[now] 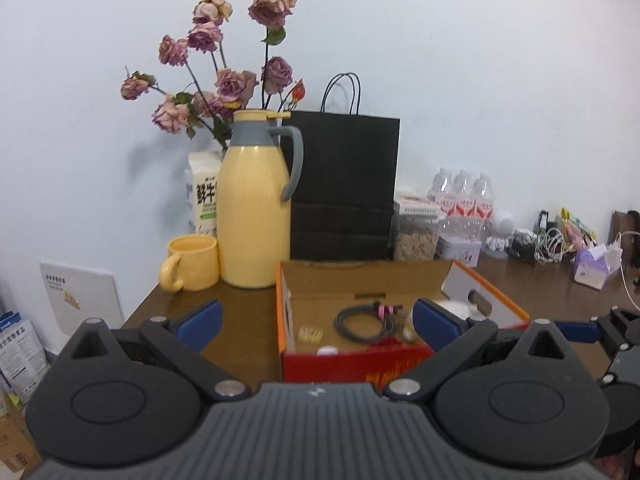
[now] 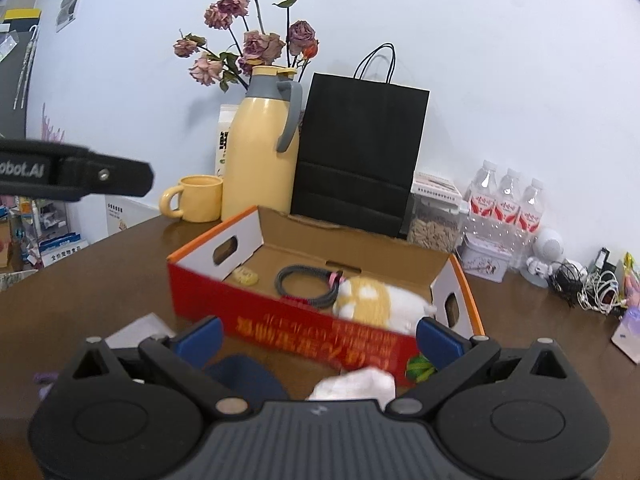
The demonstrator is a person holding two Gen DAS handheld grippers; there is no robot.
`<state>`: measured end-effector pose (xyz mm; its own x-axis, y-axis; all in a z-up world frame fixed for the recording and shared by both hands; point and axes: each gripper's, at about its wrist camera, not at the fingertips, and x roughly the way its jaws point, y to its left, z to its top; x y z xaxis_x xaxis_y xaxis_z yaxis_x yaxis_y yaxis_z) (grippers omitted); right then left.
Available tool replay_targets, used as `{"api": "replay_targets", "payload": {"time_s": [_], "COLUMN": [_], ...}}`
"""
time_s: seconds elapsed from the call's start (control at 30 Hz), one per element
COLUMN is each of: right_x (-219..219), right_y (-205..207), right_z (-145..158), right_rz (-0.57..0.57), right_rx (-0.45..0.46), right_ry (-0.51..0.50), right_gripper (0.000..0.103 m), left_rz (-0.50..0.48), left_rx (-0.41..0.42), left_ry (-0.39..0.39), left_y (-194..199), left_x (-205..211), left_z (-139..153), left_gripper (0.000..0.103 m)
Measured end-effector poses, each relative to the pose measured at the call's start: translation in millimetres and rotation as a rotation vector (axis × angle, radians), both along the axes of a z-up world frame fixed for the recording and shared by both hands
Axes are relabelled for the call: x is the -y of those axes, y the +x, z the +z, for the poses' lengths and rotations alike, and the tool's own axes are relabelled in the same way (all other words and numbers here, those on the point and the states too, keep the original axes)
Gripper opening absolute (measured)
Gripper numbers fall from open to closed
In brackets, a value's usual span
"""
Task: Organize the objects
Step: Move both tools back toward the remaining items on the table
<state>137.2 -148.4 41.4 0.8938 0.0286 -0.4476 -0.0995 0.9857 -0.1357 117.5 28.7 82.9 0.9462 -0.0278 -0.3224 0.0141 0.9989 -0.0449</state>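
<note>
An open red and orange cardboard box (image 1: 344, 360) (image 2: 280, 320) sits on the brown table. Inside lie a coiled grey cable (image 1: 366, 320) (image 2: 304, 282), a small yellow item (image 1: 310, 335) (image 2: 246, 276) and a white and yellow plush toy (image 2: 376, 302) (image 1: 456, 306). My left gripper (image 1: 316, 322) is open and empty, held in front of the box. My right gripper (image 2: 318, 338) is open and empty, above the box's near wall. Below it on the table lie a crumpled white item (image 2: 356, 384), a dark blue object (image 2: 244, 376) and a green item (image 2: 418, 366).
Behind the box stand a yellow thermos jug (image 1: 254, 204) (image 2: 262, 152), a yellow mug (image 1: 192, 262) (image 2: 196, 198), a black paper bag (image 1: 344, 188) (image 2: 360, 152) and dried roses (image 1: 224, 68). Water bottles (image 2: 508, 204), a clear jar (image 2: 434, 224), cables (image 2: 588, 284) and a tissue pack (image 1: 596, 260) crowd the right.
</note>
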Motion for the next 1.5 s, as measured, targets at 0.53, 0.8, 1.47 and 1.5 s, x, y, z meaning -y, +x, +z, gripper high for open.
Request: {"api": "replay_targets", "payload": {"time_s": [0.53,0.8,1.47,1.5], "right_x": [20,21,-5,-7], "right_y": [-64,-87,-58,-54], "right_z": [-27,-55,-76,-76], "right_rz": [-0.039,-0.008,0.09,0.11], "right_rx": [-0.052,-0.078,-0.16,-0.164], "right_ry": [0.077,0.102,-0.013,-0.017], "right_gripper": [0.103,0.103,0.092,0.091], "left_rz": [0.007,0.009,0.04,0.042], "left_rx": [-0.094,-0.151,-0.211,-0.211], "left_ry": [-0.007,-0.014,-0.049,-0.049], "left_y": [-59,-76,-81,-81], "left_x": [-2,-7,-21,-22], "left_z": [-38,-68,-88,-88], "left_gripper": [0.103,0.103,0.103,0.103]}}
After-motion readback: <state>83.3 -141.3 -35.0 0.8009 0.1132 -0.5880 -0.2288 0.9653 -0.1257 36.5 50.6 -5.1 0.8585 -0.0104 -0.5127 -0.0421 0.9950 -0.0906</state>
